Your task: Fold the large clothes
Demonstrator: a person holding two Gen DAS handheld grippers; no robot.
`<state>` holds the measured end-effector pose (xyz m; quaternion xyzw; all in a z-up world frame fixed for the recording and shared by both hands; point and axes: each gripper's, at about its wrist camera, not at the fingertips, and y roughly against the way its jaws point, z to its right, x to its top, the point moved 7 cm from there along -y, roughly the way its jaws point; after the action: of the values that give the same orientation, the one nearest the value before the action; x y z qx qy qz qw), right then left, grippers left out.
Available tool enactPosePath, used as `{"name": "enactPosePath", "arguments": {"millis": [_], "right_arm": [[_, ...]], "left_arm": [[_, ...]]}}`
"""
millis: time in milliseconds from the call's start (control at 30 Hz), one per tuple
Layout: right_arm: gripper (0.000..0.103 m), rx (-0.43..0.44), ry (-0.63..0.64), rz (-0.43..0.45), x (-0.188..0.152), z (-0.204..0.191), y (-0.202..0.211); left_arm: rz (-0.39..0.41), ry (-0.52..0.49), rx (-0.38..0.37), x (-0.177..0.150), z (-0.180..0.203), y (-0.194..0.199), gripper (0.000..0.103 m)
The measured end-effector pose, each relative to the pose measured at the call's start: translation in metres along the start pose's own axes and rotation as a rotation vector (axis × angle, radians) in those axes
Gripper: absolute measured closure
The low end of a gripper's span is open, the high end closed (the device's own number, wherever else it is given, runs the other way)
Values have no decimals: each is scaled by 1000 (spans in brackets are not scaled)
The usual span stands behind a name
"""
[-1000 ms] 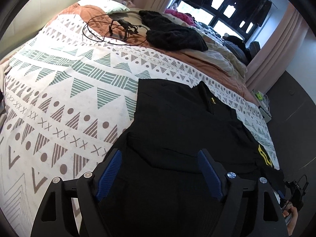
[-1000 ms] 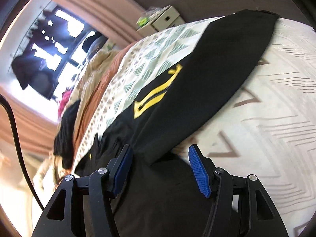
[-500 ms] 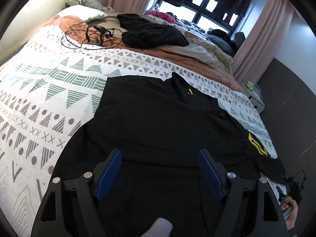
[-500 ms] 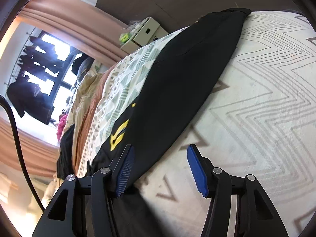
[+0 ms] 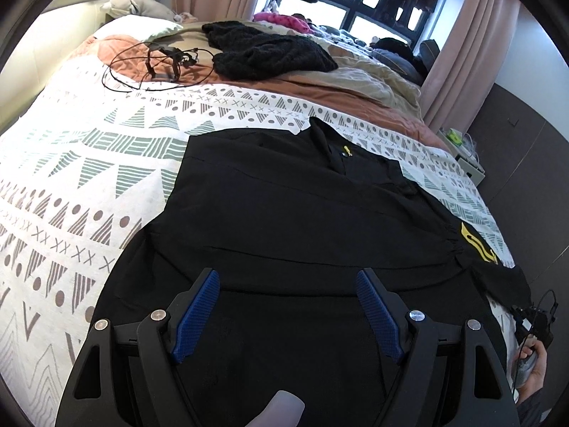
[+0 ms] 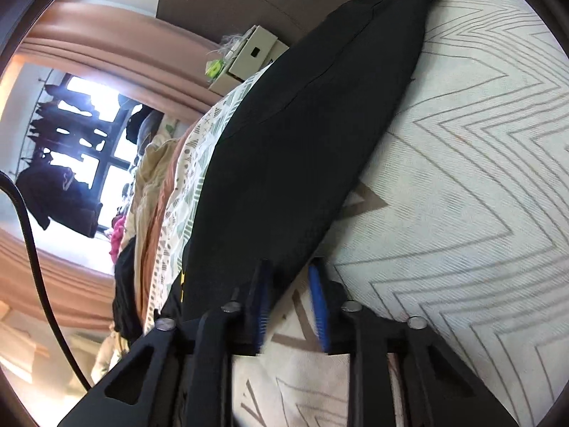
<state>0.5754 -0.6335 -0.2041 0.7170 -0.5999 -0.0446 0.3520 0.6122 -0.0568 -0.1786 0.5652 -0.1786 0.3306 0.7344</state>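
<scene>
A large black shirt (image 5: 302, 213) lies spread flat on the patterned bedspread (image 5: 89, 160), collar at the far end and a yellow emblem (image 5: 476, 245) on its right sleeve. My left gripper (image 5: 288, 313) hovers open over the shirt's near hem, with only cloth below it. In the right wrist view that sleeve (image 6: 302, 142) runs away along the bed's edge. My right gripper (image 6: 290, 306) is low on the bedspread (image 6: 480, 213), its jaws closing on the sleeve's near edge; a narrow gap still shows between the blue pads (image 6: 318, 306).
A fuzzy black garment (image 5: 270, 53), a tangle of black cable (image 5: 167, 60) and a pillow (image 5: 138, 28) lie at the bed's head. Cardboard boxes (image 6: 252, 53) stand beside the bed near the dark wall. A person's hand (image 5: 533, 359) shows at the lower right.
My left gripper has shifted right, from the shirt's left edge to over its middle. My right gripper has sunk along the sleeve, and its wide jaws have narrowed around the sleeve's edge.
</scene>
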Motion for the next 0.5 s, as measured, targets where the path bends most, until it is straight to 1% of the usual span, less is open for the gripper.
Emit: {"name": "enactPosePath", "arguments": {"millis": [33, 100, 200, 267, 333, 500], "right_arm": [[97, 3, -2, 6, -1, 0, 0], [99, 13, 7, 25, -2, -7, 5], [100, 46, 44, 67, 0, -29, 22], [100, 88, 82, 89, -2, -54, 34], [100, 115, 123, 92, -7, -76, 43], [100, 193, 227, 69, -38, -138, 60]], "left_arm": [[0, 3, 0, 0, -2, 1, 23], [3, 11, -4, 0, -4, 3, 23], [11, 25, -13, 2, -8, 8, 23], [16, 39, -24, 3, -11, 13, 23], [23, 56, -42, 4, -13, 18, 23], [44, 85, -68, 11, -22, 33, 23]]}}
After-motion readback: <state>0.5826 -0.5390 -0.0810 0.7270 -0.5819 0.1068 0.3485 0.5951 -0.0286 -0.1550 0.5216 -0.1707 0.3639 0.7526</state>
